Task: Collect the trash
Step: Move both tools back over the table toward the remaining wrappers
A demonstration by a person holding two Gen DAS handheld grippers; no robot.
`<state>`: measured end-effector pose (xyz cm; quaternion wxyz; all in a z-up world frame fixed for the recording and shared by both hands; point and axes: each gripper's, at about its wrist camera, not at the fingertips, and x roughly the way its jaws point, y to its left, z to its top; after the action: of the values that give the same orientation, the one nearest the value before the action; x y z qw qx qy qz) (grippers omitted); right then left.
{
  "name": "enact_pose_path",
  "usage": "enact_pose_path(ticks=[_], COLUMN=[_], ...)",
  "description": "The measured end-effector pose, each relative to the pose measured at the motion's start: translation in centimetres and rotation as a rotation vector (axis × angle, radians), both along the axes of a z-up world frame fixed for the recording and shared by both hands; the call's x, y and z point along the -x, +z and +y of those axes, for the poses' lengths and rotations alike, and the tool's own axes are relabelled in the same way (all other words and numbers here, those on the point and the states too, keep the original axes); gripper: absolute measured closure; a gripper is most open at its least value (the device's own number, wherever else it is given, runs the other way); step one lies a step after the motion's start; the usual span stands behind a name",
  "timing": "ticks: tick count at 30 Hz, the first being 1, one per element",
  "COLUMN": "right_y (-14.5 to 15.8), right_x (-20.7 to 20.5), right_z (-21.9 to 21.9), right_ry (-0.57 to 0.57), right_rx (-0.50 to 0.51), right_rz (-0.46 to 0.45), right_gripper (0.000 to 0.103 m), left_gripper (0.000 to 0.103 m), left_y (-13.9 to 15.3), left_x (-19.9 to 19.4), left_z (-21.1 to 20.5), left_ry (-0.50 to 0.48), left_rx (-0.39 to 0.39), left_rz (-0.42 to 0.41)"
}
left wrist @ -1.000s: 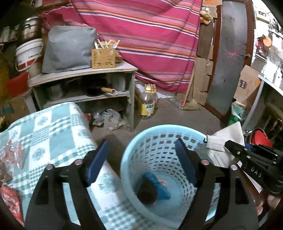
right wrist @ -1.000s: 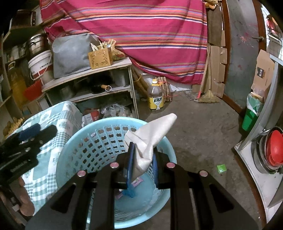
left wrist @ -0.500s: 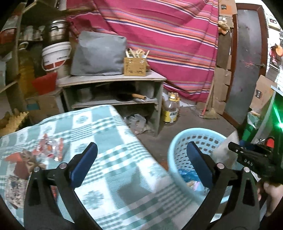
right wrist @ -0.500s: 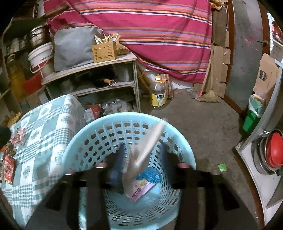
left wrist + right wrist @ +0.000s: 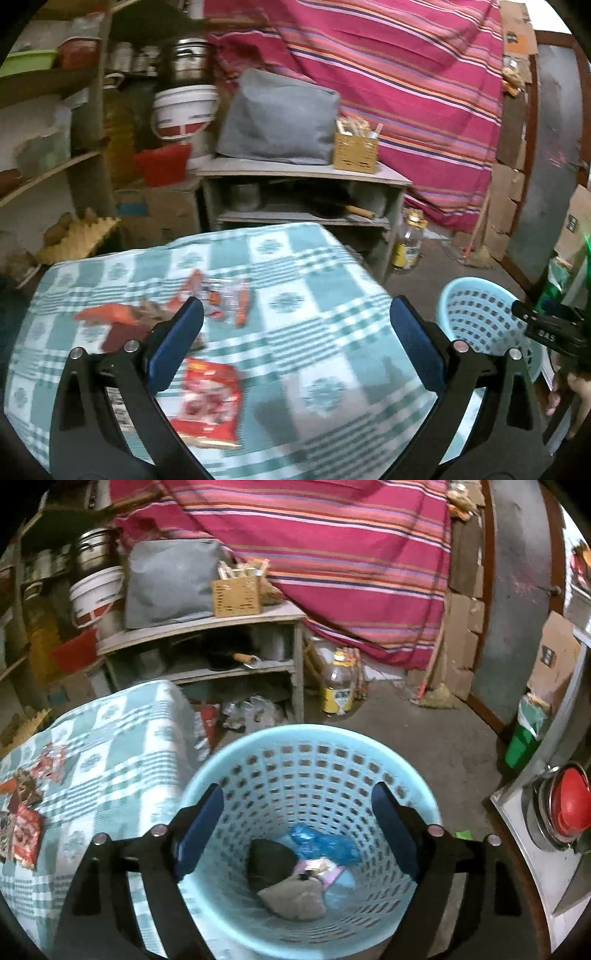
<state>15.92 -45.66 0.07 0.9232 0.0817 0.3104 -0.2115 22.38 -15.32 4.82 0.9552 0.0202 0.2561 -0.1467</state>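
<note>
- Left gripper (image 5: 295, 339): jaws wide, nothing between them, above the checked counter (image 5: 325, 295).
- Red packet (image 5: 208, 400) lies on the cloth just past its left finger; more wrappers (image 5: 221, 299) are scattered farther on.
- Right gripper (image 5: 297, 830): jaws opening, empty, over the blue basket (image 5: 314, 734).
- In the basket bottom lie a grey wad (image 5: 293, 901), a black lump (image 5: 267, 860), a blue bag (image 5: 325, 845) and a pink wrapper (image 5: 319, 869).
- The basket stands on the floor just beside the counter.
- Beyond: a grey shelf (image 5: 207, 627), an oil bottle (image 5: 338, 690) on the floor, and a striped cloth (image 5: 332, 554) hanging behind.
</note>
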Motion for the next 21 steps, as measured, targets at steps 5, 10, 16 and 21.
enact_pose_path(ticks=[5, 10, 16, 21], right_y=[1.3, 1.6, 1.3, 0.9], right_x=[-0.4, -1.2, -2.4, -3.2], right_z=[4.8, 9.4, 15.3, 18.7], right_ry=[0.070, 0.136, 0.225, 0.283], right_rx=[0.037, 0.085, 0.149, 0.161], right_rz=[-0.029, -0.032, -0.013, 0.000], right_gripper=[0.016, 0.008, 0.006, 0.005], left_gripper=[0.005, 0.005, 0.005, 0.005], left_y=[0.1, -0.1, -0.5, -1.2], left_x=[0.2, 0.9, 1.5, 1.8], left_z=[4.0, 7.1, 11.0, 14.4], left_ry=[0.054, 0.102, 0.148, 0.207], left_rx=[-0.011, -0.051, -0.036, -0.045], left_rz=[-0.007, -0.022, -0.004, -0.001])
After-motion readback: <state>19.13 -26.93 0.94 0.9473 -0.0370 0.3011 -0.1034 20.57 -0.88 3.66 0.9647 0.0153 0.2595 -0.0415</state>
